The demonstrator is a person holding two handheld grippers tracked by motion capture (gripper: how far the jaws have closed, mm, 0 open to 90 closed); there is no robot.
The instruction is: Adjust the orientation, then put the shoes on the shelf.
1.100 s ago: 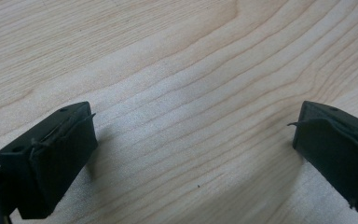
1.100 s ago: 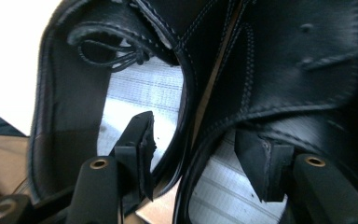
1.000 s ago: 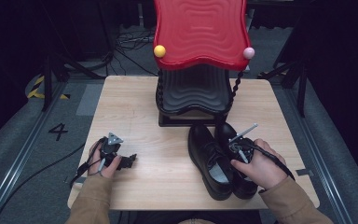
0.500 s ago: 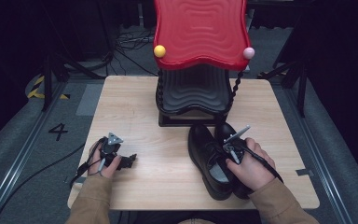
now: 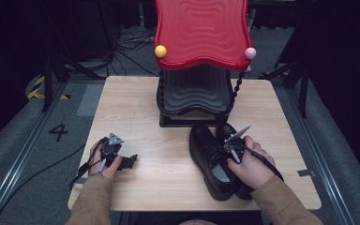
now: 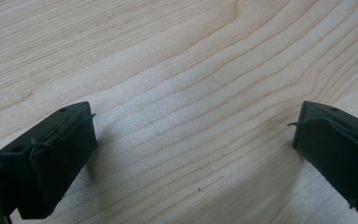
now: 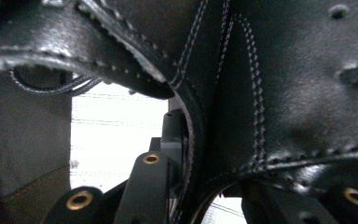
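Wooden table (image 5: 136, 108), dark room | 2 black shoes (image 5: 215, 159) near right, before red rack (image 5: 200, 33) | right gripper (image 5: 233, 146) has just been closing, pinching the shoes' inner sides together | left gripper (image 5: 122, 161) spread, idle | step: grasp pair | next: firm lift.

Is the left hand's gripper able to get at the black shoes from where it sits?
Probably yes. The left gripper rests open on the table, and bare wood lies between it and the nearer shoe. The right gripper already works at the shoes, so it may crowd that side.
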